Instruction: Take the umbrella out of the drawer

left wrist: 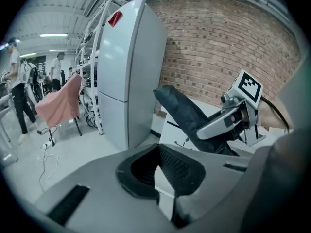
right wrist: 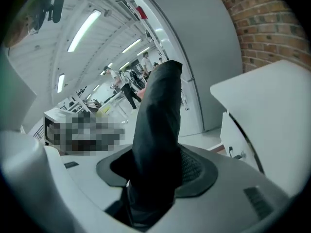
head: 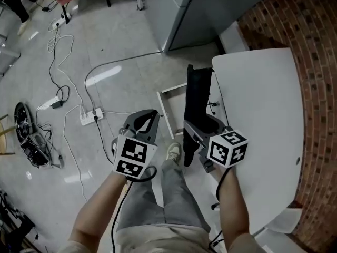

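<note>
The black folded umbrella (head: 197,96) hangs in the air beside the white table (head: 268,120), above the pulled-out white drawer (head: 164,109). My right gripper (head: 202,125) is shut on it. In the right gripper view the umbrella (right wrist: 158,130) fills the space between the dark pads (right wrist: 194,166) and sticks out ahead of them. My left gripper (head: 149,117) is held up a little to the left, shut and empty. Its pads (left wrist: 175,166) meet with nothing between them. From there I see the umbrella (left wrist: 182,111) in the right gripper (left wrist: 226,123).
A tall grey cabinet (head: 200,9) stands past the drawer, against a brick wall (head: 310,46). Cables and a power strip (head: 90,116) lie on the floor at left. A pink cloth on a chair (left wrist: 58,103) and people are farther off at left.
</note>
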Available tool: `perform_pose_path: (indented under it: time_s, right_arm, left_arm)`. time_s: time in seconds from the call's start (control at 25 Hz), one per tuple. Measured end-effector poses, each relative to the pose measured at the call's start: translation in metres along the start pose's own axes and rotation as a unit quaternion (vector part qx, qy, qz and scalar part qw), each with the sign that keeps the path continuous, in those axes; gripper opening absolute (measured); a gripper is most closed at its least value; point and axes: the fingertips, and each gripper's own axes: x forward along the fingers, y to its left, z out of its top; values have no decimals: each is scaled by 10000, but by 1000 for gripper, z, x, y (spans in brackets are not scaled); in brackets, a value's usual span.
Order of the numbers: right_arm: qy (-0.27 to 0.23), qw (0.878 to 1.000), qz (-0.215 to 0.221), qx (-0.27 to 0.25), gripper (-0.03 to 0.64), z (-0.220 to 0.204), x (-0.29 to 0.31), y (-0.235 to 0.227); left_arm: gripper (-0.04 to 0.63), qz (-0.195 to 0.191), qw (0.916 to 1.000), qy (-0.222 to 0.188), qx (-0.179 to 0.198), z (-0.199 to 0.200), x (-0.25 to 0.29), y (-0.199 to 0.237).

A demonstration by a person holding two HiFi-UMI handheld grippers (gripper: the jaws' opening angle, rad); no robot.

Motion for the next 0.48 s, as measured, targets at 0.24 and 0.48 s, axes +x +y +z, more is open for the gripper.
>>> perform_pose_path:
  time_s: [0.24, 0.48]
  right_arm:
    - [-808, 9967, -60, -41, 233, 75, -80, 44]
    - [-1618, 9862, -152, -301, 235, 136, -160, 70]
  left_arm:
    - [8, -18, 9989, -469, 90, 78, -55, -25]
    - [8, -30, 9923, -1176, 381, 158, -110, -53]
